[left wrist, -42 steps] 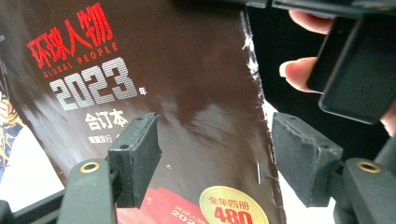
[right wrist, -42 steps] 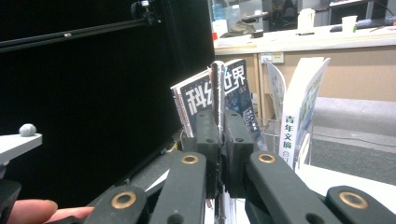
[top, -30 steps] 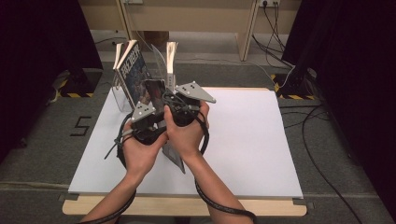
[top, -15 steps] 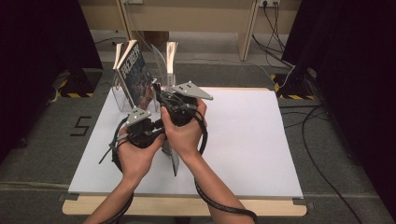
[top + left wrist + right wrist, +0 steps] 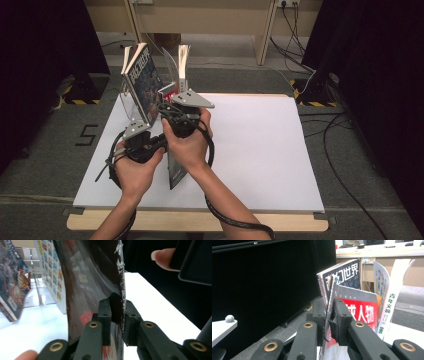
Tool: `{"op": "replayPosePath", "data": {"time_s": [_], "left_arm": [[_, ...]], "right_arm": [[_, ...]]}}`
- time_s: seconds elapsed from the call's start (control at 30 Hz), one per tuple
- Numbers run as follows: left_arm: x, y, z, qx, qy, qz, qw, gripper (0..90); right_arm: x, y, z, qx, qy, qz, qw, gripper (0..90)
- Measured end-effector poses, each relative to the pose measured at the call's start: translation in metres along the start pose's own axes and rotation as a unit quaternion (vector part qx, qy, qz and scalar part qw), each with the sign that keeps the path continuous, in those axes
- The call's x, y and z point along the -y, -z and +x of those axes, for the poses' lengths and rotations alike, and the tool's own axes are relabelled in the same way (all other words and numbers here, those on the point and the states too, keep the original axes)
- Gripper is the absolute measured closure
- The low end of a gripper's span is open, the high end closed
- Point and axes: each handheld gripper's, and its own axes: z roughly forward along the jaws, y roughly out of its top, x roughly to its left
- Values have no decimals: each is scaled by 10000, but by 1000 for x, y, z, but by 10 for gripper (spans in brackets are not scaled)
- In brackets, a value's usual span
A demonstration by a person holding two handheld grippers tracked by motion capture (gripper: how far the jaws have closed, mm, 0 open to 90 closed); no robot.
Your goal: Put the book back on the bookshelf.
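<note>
Both grippers sit on the same magazine (image 5: 176, 172), held upright on edge over the white table (image 5: 260, 150). Left gripper (image 5: 117, 307): jaws have just been closing, now narrow, pads on either side of the dark glossy cover right at its scuffed, white-chipped edge. Right gripper (image 5: 329, 312): jaws have just been opening a little, but stand narrow with the thin page edge between them; pads look in contact with the red-and-white cover. Sheet is thin, flexible, slightly curved between the two grips. Ahead of the right jaws, close: other magazines (image 5: 342, 275) standing in a clear rack (image 5: 125, 102), glossy covers, soft fanned edges, tight clearance there. Left of the left jaws: a leaning illustrated magazine (image 5: 12, 282) and bare white tabletop between. Right of both grippers the table is wide flat matte board, straight edges, wooden rim (image 5: 200, 220) at the near side.
</note>
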Motion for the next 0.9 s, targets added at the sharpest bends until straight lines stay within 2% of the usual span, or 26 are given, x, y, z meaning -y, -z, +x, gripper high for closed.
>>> {"op": "replayPosePath", "data": {"time_s": [0.07,0.1,0.13,0.17,0.2,0.23,0.3,0.33,0.37,0.43,0.47,0.5,0.53,0.57,0.67,0.83,0.87,0.9], "left_arm": [[1,1,2,-43,-27,-12,10000,850],[3,4,8,-70,-43,-39,10000,863],[3,4,8,-70,-43,-39,10000,864],[5,7,15,-21,37,-100,9999,865],[5,7,15,-21,37,-100,9999,866],[6,10,23,15,71,-134,9999,865],[6,14,29,3,85,-224,9997,866],[6,14,29,3,85,-224,9997,866],[7,16,32,4,90,-265,9996,866],[7,22,40,55,73,-358,9993,867],[7,22,40,55,73,-358,9993,867],[7,26,43,101,17,-414,9991,867],[7,26,43,101,17,-414,9991,867],[7,28,45,137,29,-438,9989,867],[7,34,54,189,-39,-483,9986,867],[8,40,61,274,-55,-528,9982,868],[8,41,63,282,-82,-543,9981,868],[9,45,65,275,-125,-565,9979,868]], "right_arm": [[0,0,2,-3,-4,22,10000,778],[0,-2,3,-30,92,4,10000,731],[0,-2,4,-67,134,-14,9999,711],[0,-2,5,-135,149,-31,9998,693],[-1,0,5,-234,140,-61,9996,672],[-1,3,5,-318,113,-79,9994,649],[-3,11,3,-488,81,-161,9986,632],[-3,11,3,-488,81,-161,9986,632],[-5,22,-1,-533,42,-248,9983,627],[-7,33,-9,-480,-7,-350,9982,625],[-7,33,-9,-480,-7,-350,9982,625],[-7,44,-20,-388,-6,-383,9985,623],[-7,44,-20,-388,-6,-383,9985,623],[-5,52,-33,-262,-117,-377,9989,623],[2,63,-55,-30,-167,-314,9994,624],[22,80,-88,296,-426,-137,9986,630],[22,80,-88,296,-426,-137,9986,630],[30,85,-100,432,-457,-92,9980,632]]}}
